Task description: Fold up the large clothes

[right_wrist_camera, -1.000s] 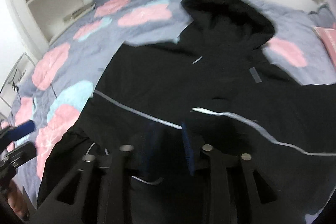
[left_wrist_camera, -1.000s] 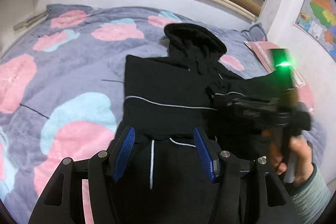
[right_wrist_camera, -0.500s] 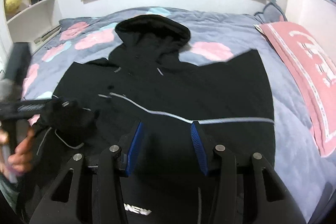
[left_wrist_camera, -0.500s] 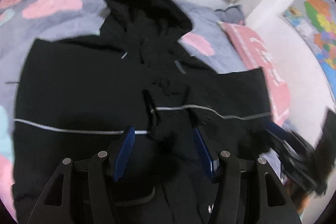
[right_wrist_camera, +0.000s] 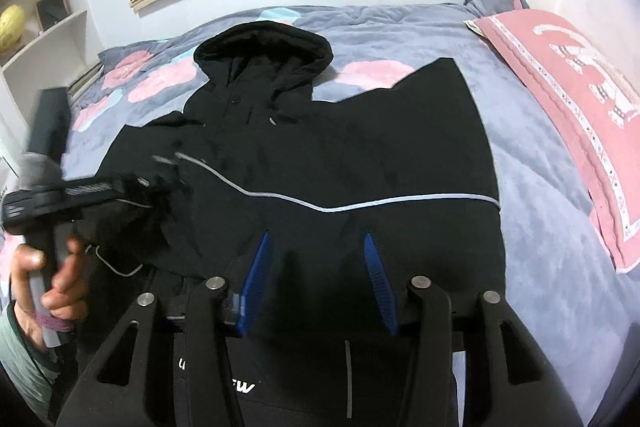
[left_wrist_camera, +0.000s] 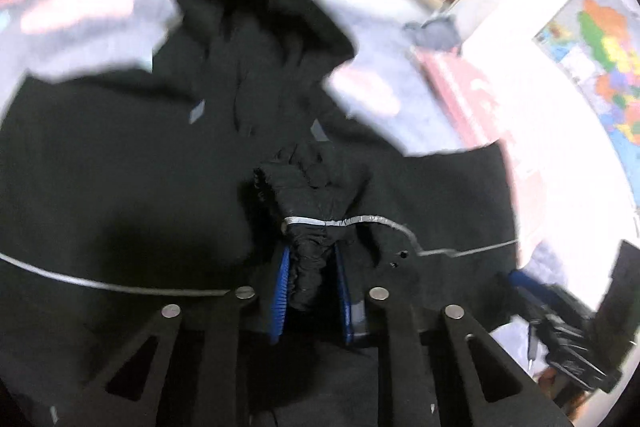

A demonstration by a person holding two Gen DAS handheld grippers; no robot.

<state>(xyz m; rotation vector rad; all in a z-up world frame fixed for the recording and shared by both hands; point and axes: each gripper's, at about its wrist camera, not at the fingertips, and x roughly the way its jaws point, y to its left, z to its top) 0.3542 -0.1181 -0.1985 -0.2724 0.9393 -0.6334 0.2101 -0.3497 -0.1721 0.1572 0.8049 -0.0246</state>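
Note:
A black hooded jacket [right_wrist_camera: 360, 155] with a thin reflective stripe lies spread on the bed, hood toward the headboard; it also fills the left wrist view [left_wrist_camera: 120, 167]. My left gripper [left_wrist_camera: 310, 267] is shut on a bunched jacket sleeve cuff [left_wrist_camera: 316, 195] and holds it over the jacket's body. It also shows at the left of the right wrist view [right_wrist_camera: 160, 183], blurred. My right gripper [right_wrist_camera: 318, 259] is open and empty above the jacket's lower front. It shows at the lower right of the left wrist view [left_wrist_camera: 568, 343].
The bed has a grey quilt [right_wrist_camera: 540, 227] with pink and blue patches. A pink pillow [right_wrist_camera: 580, 107] lies at the right edge. White shelves [right_wrist_camera: 44, 27] stand at the left. A map [left_wrist_camera: 600, 59] hangs on the right wall.
My left gripper has closed on the sleeve cuff and carried it over the jacket body. My right gripper has let go and pulled back, now open.

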